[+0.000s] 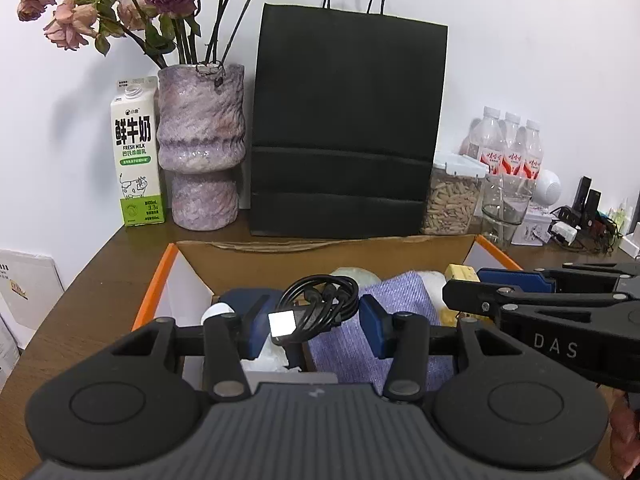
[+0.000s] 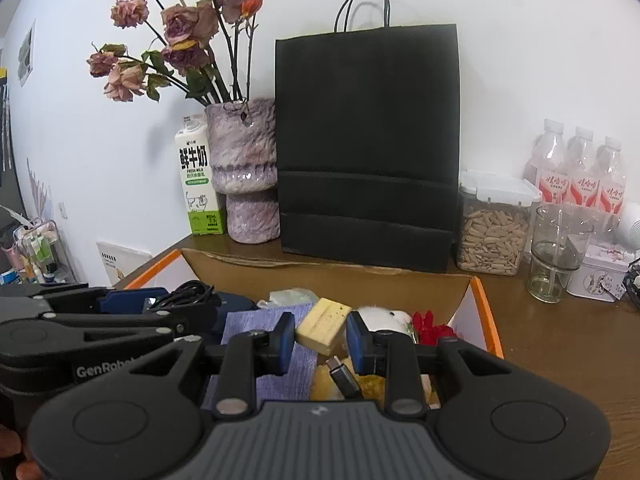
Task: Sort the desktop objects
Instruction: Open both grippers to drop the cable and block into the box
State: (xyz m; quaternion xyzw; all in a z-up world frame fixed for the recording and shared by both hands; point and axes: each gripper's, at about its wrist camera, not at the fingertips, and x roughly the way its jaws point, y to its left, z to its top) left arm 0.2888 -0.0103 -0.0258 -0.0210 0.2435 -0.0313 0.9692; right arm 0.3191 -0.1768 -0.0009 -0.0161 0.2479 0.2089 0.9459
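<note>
While the left wrist view alone shows a white-labelled coiled black cable (image 1: 320,304) pinched between the pads of the left gripper (image 1: 316,320), only the right wrist view reveals a red item (image 2: 430,326) and a metal plug (image 2: 344,378) beneath the right gripper (image 2: 320,332). That gripper's narrowly parted jaws flank one yellow block (image 2: 322,324), though contact cannot be told; both tools hang over one orange-edged cardboard box (image 1: 160,280) holding a purple cloth (image 1: 400,296). Beyond the grippers stand one black paper bag (image 1: 348,128), one vase (image 1: 200,144), one milk carton (image 1: 136,152), one seed jar (image 2: 494,228), three bottles (image 2: 580,172).
</note>
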